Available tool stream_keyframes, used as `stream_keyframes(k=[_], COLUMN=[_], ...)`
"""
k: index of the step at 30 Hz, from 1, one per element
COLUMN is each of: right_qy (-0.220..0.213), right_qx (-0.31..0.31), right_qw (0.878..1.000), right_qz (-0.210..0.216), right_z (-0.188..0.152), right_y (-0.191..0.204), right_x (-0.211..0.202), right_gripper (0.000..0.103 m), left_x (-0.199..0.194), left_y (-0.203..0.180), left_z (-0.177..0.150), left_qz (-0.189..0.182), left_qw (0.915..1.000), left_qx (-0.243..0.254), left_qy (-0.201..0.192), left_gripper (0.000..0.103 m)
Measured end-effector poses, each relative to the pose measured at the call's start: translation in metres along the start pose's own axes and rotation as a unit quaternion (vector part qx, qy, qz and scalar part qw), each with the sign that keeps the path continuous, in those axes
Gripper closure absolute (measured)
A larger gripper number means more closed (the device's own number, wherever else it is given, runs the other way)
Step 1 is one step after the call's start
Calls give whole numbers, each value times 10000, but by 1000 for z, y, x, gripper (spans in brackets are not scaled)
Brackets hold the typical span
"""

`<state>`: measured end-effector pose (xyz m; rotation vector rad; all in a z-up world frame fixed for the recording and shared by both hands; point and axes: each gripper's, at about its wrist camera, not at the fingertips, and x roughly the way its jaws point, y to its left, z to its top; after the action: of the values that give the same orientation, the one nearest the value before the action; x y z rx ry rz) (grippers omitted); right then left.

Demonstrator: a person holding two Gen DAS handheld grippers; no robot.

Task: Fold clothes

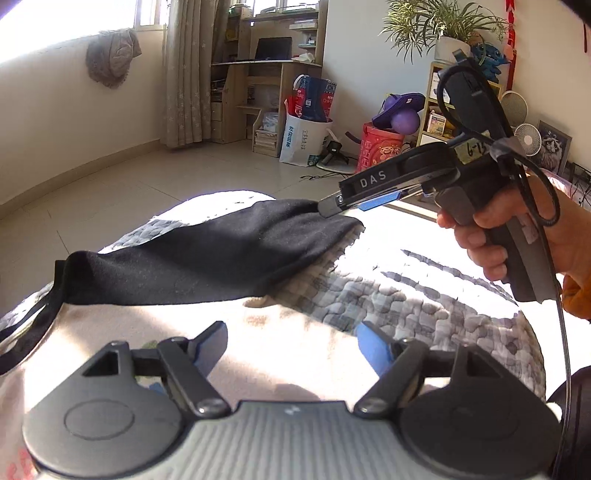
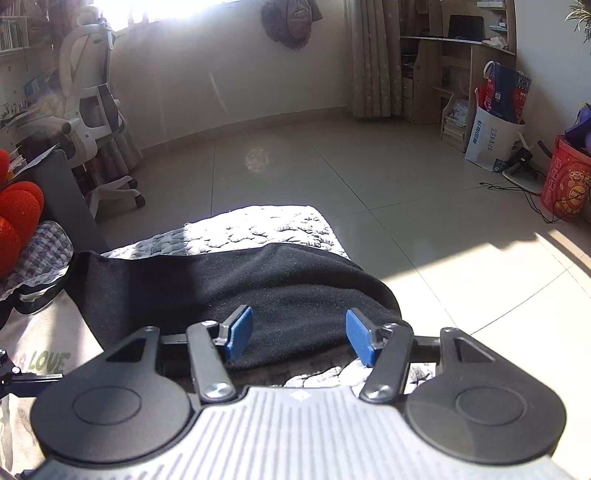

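While the black garment [image 2: 229, 288] is straddled by the spread right gripper [image 2: 299, 338], nothing is pinched. The left gripper [image 1: 291, 349] is also spread, over the cream shirt [image 1: 280, 354] beside the garment. If closed carelessly, the quilted blanket [image 1: 399, 299] under the garment could be grabbed too.

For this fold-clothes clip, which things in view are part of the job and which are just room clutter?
Part of the job:
black garment
cream printed garment beneath it
quilted grey blanket as the folding surface
left gripper, open over the cream garment
right gripper, open at the black garment's edge

Just lying about:
office chair
shopping bags
red bucket
potted plant
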<state>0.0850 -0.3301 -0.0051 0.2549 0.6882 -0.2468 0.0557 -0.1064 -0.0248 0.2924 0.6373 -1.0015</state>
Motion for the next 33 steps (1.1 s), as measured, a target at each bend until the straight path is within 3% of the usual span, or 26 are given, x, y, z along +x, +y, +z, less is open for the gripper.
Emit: stream_keyframes(k=[5, 11, 17, 22, 26, 33], right_qy=[242, 257, 259, 377, 492, 814], right_qx=[461, 715, 886, 1194, 1449, 2195], right_qw=[9981, 9957, 9938, 9907, 9871, 9716], right_qz=[331, 531, 612, 524, 473, 338], right_z=[9, 16, 16, 16, 14, 1], right_y=[20, 46, 55, 48, 35, 5], right_x=[-9, -20, -16, -5, 5, 27], right_gripper=[40, 33, 25, 24, 24, 24], left_x=[-30, -61, -84, -95, -99, -87], left_y=[3, 15, 41, 80, 92, 82], left_z=[-3, -10, -29, -46, -53, -54], left_qz=[757, 1513, 2137, 2633, 2567, 2617], left_qw=[9955, 9799, 9600, 9318, 9203, 9257], left_qx=[-491, -1235, -1800, -2499, -2926, -2662], left_qy=[300, 399, 174, -52, -396, -603], left_gripper=[18, 9, 3, 3, 3, 3])
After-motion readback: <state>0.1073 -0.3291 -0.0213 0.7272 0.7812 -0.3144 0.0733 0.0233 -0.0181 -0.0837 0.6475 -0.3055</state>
